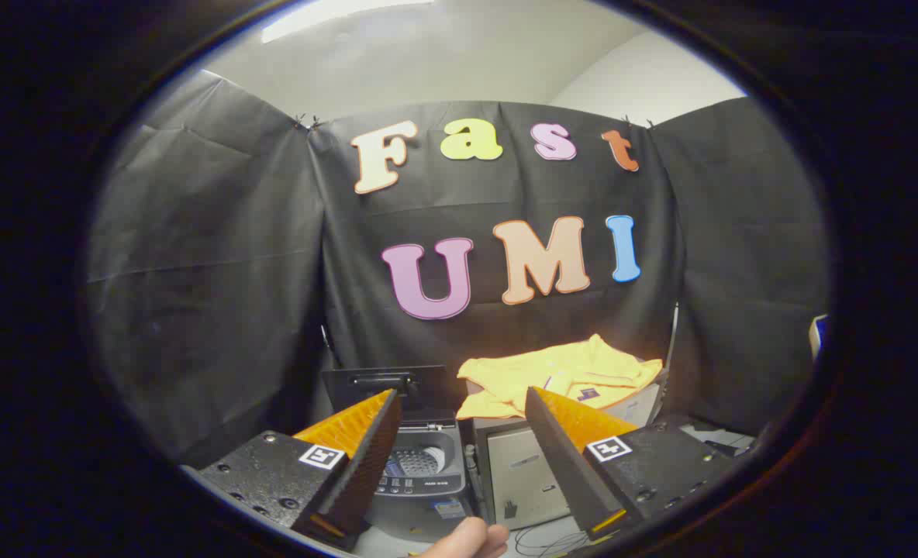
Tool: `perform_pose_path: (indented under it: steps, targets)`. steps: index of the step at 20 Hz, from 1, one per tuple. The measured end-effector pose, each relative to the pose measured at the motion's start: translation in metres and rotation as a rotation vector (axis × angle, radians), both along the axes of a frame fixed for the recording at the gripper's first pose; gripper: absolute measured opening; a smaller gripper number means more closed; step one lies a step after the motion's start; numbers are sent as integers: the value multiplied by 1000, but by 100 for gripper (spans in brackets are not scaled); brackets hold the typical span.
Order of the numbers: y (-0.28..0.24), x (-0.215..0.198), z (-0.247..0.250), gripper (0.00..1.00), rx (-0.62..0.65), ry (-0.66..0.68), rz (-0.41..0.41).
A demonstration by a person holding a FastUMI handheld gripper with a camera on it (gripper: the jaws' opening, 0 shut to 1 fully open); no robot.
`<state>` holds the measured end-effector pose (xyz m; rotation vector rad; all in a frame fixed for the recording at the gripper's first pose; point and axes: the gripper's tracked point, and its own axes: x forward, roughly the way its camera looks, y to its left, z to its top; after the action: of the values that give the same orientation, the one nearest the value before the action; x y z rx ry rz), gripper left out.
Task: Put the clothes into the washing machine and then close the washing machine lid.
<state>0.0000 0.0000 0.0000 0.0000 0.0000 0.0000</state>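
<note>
A yellow garment lies crumpled on top of a pale box, beyond my right finger. To its left stands a small grey top-loading washing machine with its lid raised at the back, and the drum shows inside. My gripper is open, held above and short of both, with nothing between its fingers. The washer sits just ahead of the left finger.
Black cloth walls close in the back and both sides. A fingertip of a person's hand shows between the fingers, close to me. Thin cables lie in front of the pale box. Dark objects sit low on the right.
</note>
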Motion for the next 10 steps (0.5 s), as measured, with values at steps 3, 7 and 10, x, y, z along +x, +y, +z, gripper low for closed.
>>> perform_pose_path:
  steps: [3,7,10]
  targets:
    - [-5,0,-11,98,-6,-13,-24]
    - [-15,-9,-51,98,23,28,-43]
    - [-20,-21,-72,98,-5,74,-56]
